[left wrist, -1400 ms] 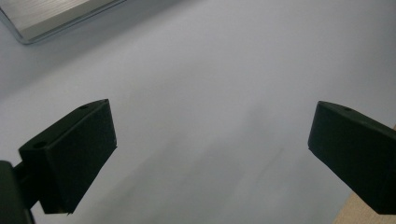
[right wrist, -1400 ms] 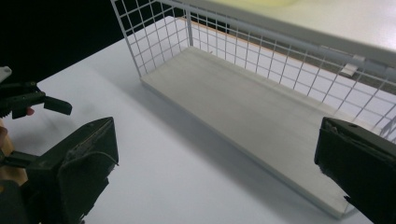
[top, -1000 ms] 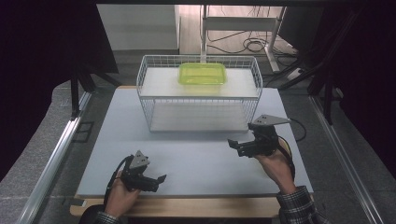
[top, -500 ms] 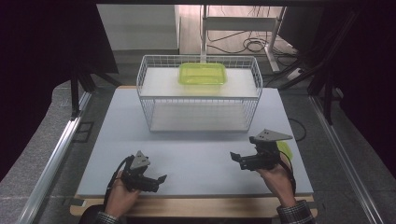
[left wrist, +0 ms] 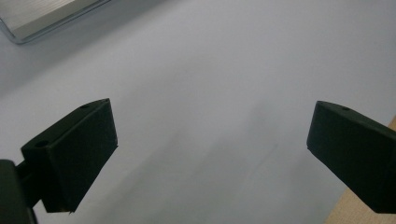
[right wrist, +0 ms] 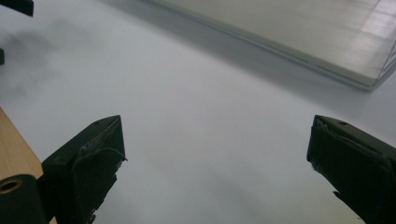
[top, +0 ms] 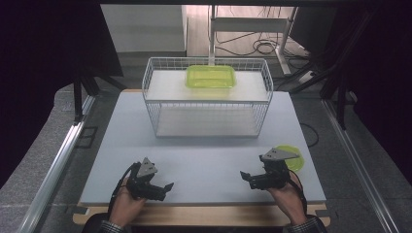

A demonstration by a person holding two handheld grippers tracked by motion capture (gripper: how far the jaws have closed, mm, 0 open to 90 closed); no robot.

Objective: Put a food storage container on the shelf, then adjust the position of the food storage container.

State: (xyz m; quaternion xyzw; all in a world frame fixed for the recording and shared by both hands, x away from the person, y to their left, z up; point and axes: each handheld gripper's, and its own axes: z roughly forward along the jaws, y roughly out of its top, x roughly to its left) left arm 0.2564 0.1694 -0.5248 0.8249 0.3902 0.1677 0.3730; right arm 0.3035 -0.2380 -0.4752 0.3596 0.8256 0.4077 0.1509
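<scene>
Grippers sit low at the near edge of the table [top: 204,155], one in each hand. The left gripper [top: 165,188] is at the near left, its jaws pointing toward the middle of the table; in the left gripper view its jaws stand wide apart with nothing between them, over bare pale table. The right gripper [top: 245,178] is at the near right, its jaws also pointing inward toward the left one; in the right gripper view its jaws are likewise wide apart and empty.

A white wire basket [top: 206,99] stands at the middle of the far half of the table, well apart from both grippers. A yellow-green tray [top: 211,76] lies on the basket's upper shelf, toward the back. A yellow-green disc [top: 293,158], perhaps a lid or plate, lies flat on the table just behind the right gripper, partly hidden by its grey plate.

The right gripper view shows the basket's base [right wrist: 299,35] ahead and the wooden edge [right wrist: 14,154] of the table at lower left.
</scene>
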